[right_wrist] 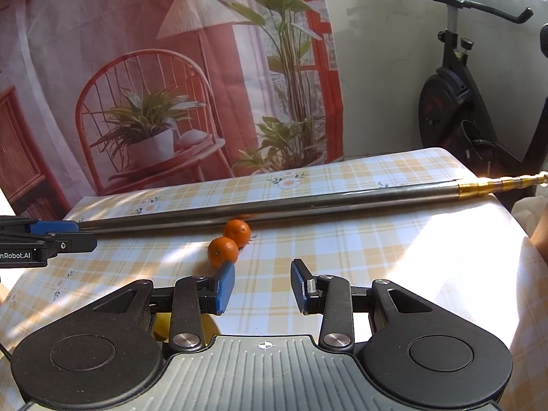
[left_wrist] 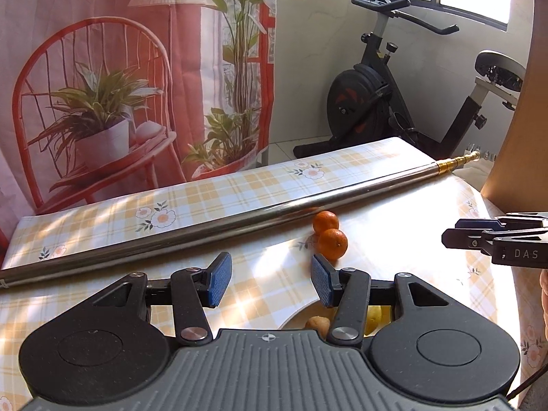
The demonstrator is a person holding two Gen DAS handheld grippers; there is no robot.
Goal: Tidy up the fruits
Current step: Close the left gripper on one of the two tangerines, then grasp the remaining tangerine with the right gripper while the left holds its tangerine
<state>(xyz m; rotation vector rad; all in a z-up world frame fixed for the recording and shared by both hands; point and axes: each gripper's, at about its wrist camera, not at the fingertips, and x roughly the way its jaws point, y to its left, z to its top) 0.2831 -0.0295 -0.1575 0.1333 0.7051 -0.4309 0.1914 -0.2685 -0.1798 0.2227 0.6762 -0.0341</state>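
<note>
Both claws hover low over the table point(left_wrist: 239, 198), side by side. Left claw point(left_wrist: 270, 282) and right claw point(right_wrist: 262, 286) each have their blue pads spread apart, gripping nothing. Just ahead, two small oranges point(right_wrist: 223, 251) lie touching each other, the far one resting against a long metal pole point(left_wrist: 205, 229), which probably stops them rolling. Beneath the left claw, a bowl point(left_wrist: 291, 322) partly shows with yellowish fruit point(left_wrist: 373, 318) inside, likely the collecting place.
</note>
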